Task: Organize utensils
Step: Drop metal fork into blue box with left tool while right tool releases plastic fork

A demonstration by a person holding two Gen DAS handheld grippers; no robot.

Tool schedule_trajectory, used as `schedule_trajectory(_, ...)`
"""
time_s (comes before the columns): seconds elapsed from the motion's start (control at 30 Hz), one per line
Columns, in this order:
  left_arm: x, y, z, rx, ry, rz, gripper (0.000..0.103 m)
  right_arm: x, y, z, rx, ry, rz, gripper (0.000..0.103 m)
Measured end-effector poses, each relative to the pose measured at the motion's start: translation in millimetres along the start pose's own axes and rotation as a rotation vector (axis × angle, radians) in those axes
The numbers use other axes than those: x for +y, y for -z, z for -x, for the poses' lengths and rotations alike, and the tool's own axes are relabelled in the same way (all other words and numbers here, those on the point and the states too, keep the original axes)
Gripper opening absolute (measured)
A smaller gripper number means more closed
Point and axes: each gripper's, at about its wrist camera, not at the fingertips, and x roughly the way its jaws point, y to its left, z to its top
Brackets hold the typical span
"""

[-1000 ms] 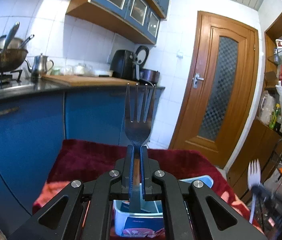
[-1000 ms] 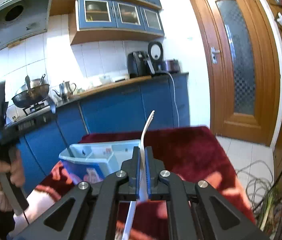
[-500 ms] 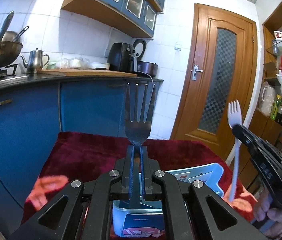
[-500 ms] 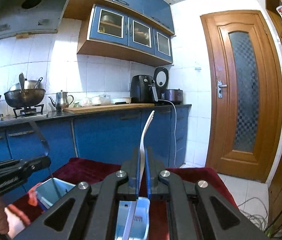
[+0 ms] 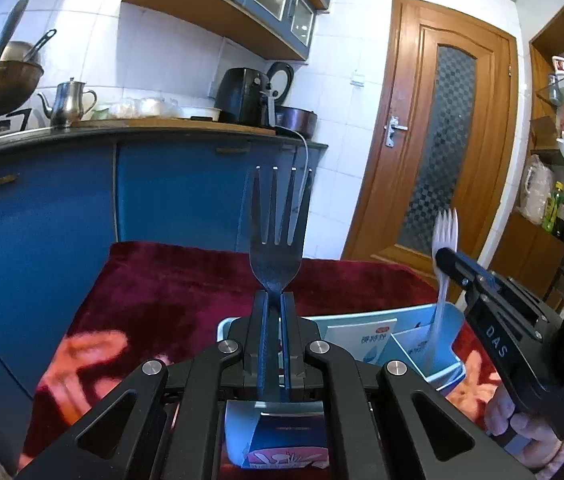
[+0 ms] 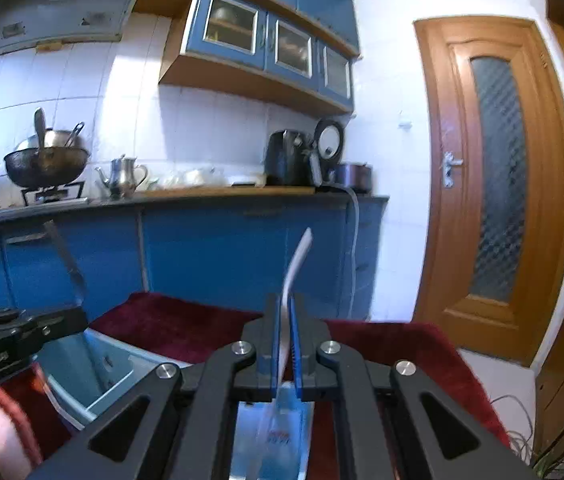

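Left wrist: metal fork (image 5: 275, 252) between jaws.

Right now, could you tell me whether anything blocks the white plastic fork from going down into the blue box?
Nothing visible does. The right tongs hold the white plastic fork upright, its lower end already inside an open compartment of the blue box.

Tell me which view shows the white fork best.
Left wrist: the white fork shows face-on, tines up, handle dipping into the blue box. Right wrist sees it only edge-on, blurred, in the right hand-held gripper.
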Motion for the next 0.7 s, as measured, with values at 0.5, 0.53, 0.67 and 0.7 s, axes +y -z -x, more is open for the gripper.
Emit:
schedule_trajectory(0.5,-8.3,-4.2,34.9,-0.016,0.010,-0.025,0.024,-5.5,-9.8,41.4,0.034,-0.080,-0.076,0.021)
schedule_trajectory(0.53,-8.3,-4.3,38.2,-0.015,0.012,-0.025,0.024,-6.5,-11.2,46.1,0.035,-0.079,-0.082,0.022)
schedule_trajectory(0.67,-9.0,-3.7,52.2,-0.003,0.007,-0.031,0.024,-8.9,-15.6,65.4,0.048,-0.080,-0.107,0.022)
schedule_trajectory(0.7,-9.3,-3.4,56.6,0.003,0.006,-0.033,0.024,-9.1,-16.5,71.3,0.054,-0.082,-0.114,0.022)
